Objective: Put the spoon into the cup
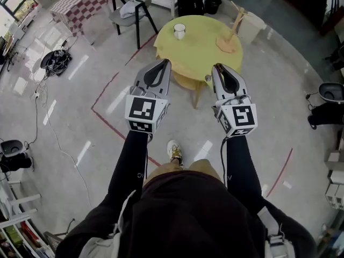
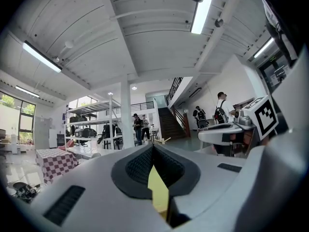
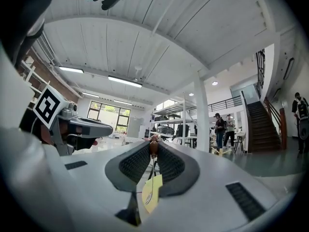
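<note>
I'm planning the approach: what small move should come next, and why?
Probably bring the right gripper forward to the cup: its jaws grip the spoon, but the cup stands well ahead on the yellow table.

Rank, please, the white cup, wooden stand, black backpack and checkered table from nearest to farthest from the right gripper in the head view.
From the right gripper:
1. wooden stand, on the yellow table's right side.
2. white cup, on that table's left side.
3. black backpack, on the floor beyond the table.
4. checkered table, far upper left.
</note>
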A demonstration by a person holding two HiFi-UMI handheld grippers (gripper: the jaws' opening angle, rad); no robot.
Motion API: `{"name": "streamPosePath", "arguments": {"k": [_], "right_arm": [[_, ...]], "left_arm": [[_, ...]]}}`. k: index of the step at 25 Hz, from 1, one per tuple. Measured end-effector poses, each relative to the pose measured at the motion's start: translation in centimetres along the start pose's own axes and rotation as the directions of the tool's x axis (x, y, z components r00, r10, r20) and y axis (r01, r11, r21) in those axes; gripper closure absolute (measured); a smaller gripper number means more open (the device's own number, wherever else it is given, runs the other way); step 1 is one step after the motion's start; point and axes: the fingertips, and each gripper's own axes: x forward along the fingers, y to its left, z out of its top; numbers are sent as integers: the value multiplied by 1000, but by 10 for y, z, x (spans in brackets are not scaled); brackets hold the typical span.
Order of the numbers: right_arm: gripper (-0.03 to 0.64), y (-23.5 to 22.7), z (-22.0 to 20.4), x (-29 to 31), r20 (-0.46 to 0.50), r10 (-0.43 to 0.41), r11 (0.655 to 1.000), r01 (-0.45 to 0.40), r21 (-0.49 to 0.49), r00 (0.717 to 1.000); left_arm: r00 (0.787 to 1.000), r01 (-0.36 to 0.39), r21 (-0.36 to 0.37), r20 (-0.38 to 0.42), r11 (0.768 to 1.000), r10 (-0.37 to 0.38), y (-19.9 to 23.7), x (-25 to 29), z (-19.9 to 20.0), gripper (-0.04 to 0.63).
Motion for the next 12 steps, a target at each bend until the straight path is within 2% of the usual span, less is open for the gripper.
{"name": "streamPosePath", "arguments": {"k": [6,12], "right_arm": [[554,-7,0,47,11,-18,1000,18,22,1000],[555,-16,-15,80,3,-45,998,45,43,999]], "left_arm": [[1000,10,-2,-6,1000,-10,37,37,-6,580],[999,42,2,-24,999,-42,56,64,-23,580]]}}
